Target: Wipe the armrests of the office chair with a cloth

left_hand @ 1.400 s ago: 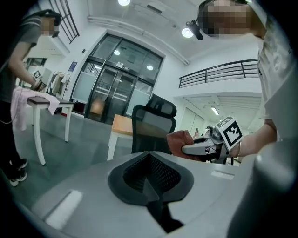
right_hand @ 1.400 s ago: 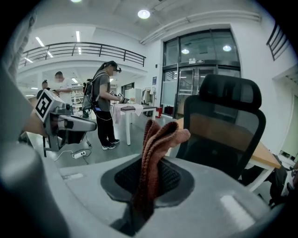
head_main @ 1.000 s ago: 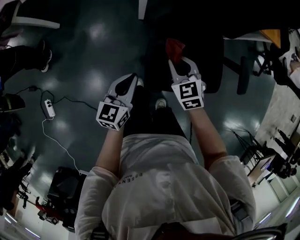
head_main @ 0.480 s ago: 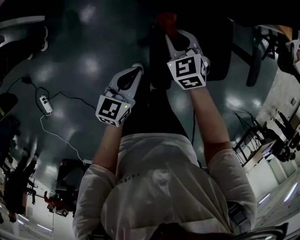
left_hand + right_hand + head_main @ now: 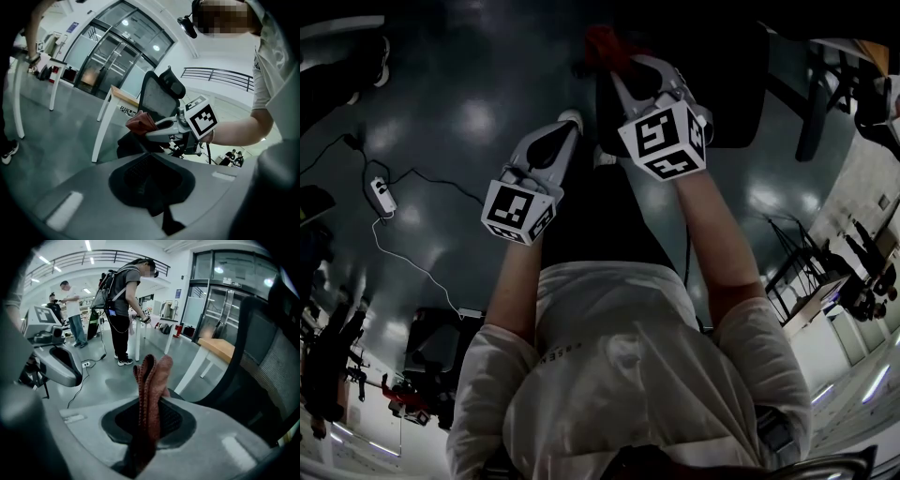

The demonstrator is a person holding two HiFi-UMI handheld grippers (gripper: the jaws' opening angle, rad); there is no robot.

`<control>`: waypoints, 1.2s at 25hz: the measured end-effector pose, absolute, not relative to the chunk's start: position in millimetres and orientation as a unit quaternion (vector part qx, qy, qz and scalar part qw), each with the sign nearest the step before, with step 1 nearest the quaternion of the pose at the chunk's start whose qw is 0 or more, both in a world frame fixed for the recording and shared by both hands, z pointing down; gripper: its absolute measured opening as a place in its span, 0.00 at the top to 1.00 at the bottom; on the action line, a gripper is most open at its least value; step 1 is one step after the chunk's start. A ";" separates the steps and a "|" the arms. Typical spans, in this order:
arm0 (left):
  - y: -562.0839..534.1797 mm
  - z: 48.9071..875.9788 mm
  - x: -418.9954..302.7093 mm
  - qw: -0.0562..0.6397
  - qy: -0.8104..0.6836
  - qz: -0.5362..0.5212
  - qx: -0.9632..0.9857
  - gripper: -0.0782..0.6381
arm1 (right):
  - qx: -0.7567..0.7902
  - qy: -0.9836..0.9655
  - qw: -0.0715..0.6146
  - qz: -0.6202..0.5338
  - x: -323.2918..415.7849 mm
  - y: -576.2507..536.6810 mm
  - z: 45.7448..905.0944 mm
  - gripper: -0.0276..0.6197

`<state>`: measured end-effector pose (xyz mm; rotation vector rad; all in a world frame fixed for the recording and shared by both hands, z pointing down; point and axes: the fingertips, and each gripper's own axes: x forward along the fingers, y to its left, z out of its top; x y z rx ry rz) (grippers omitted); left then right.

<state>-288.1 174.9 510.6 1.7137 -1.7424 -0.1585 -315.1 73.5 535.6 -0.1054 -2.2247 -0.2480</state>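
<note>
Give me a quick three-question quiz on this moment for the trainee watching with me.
1. True or false: the left gripper holds the cloth.
2. Pick one: the right gripper is A) open and empty, B) shut on the cloth, C) shut on a table leg.
3. Short answer: in the right gripper view, on which side of the cloth does the office chair's mesh back stand?
Key: 1 false, its jaws are together with nothing between them. 2 B. 3 the right side.
</note>
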 end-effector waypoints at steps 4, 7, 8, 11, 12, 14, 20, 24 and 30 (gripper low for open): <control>183.5 504.5 -283.5 0.330 -0.685 -0.064 0.647 0.87 | -0.064 -0.893 0.434 -0.098 -299.5 96.7 533.7 0.88; 187.7 499.0 -275.5 0.324 -0.694 -0.067 0.640 0.87 | -0.085 -0.893 0.431 -0.097 -283.4 117.2 531.8 0.88; 189.0 496.1 -272.7 0.321 -0.697 -0.070 0.638 0.87 | -0.091 -0.893 0.430 -0.097 -277.6 124.1 531.1 0.88; 193.6 489.2 -262.5 0.314 -0.704 -0.075 0.632 0.87 | -0.104 -0.893 0.429 -0.088 -261.3 142.8 530.4 0.88; 195.2 488.1 -258.5 0.311 -0.707 -0.076 0.631 0.87 | -0.106 -0.894 0.428 -0.081 -256.0 147.8 530.7 0.88; 198.9 487.3 -250.2 0.308 -0.711 -0.074 0.628 0.87 | -0.110 -0.895 0.427 -0.071 -245.5 156.4 531.3 0.88; 212.4 489.8 -233.6 0.308 -0.725 -0.071 0.612 0.87 | -0.136 -0.892 0.425 -0.065 -218.9 178.2 533.2 0.88; 219.4 486.7 -224.8 0.304 -0.733 -0.066 0.605 0.87 | -0.154 -0.890 0.428 -0.009 -198.9 195.1 525.6 0.88; 207.4 481.4 -229.7 0.297 -0.728 -0.066 0.614 0.87 | -0.087 -0.913 0.395 0.050 -184.2 165.8 499.9 0.88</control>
